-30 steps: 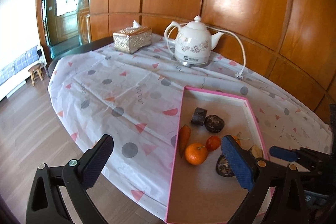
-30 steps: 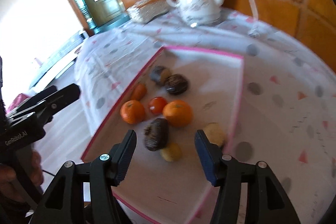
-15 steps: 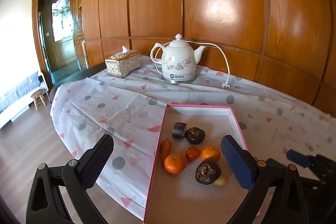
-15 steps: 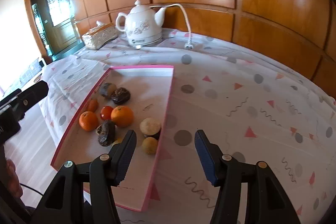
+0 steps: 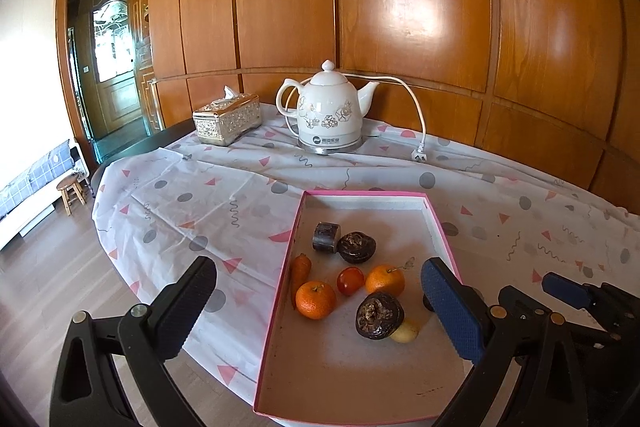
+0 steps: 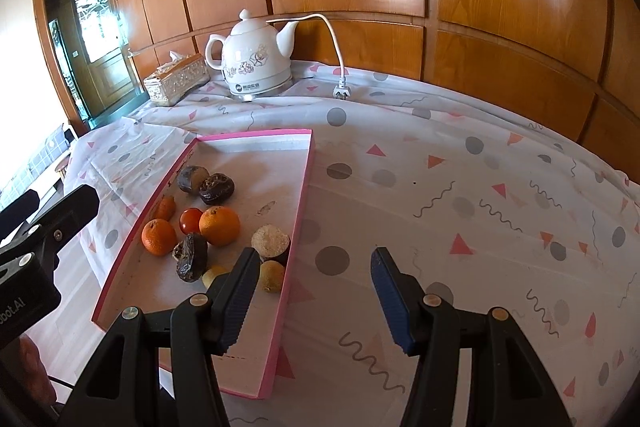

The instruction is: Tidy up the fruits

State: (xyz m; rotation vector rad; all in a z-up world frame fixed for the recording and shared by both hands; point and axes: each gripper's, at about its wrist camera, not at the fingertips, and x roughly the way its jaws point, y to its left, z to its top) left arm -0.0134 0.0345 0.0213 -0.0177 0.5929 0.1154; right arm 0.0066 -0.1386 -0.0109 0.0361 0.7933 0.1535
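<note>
You are pulling both grippers back and up from the pink-rimmed tray (image 5: 280, 269), so all of it is coming into view. The fruits are lying loose inside it: two oranges (image 5: 315, 299), a tomato (image 5: 350, 280), dark pieces. Your left gripper (image 5: 320, 307) and right gripper (image 6: 314, 287) are hanging wide open and empty, committed to no fruit.

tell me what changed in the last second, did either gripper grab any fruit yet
No grab yet. Both grippers pulled back and up from the pink tray; the views widened to show more table and wall. The left gripper and right gripper stayed open and empty. The oranges, tomato, carrot and kettle stayed put.
</note>
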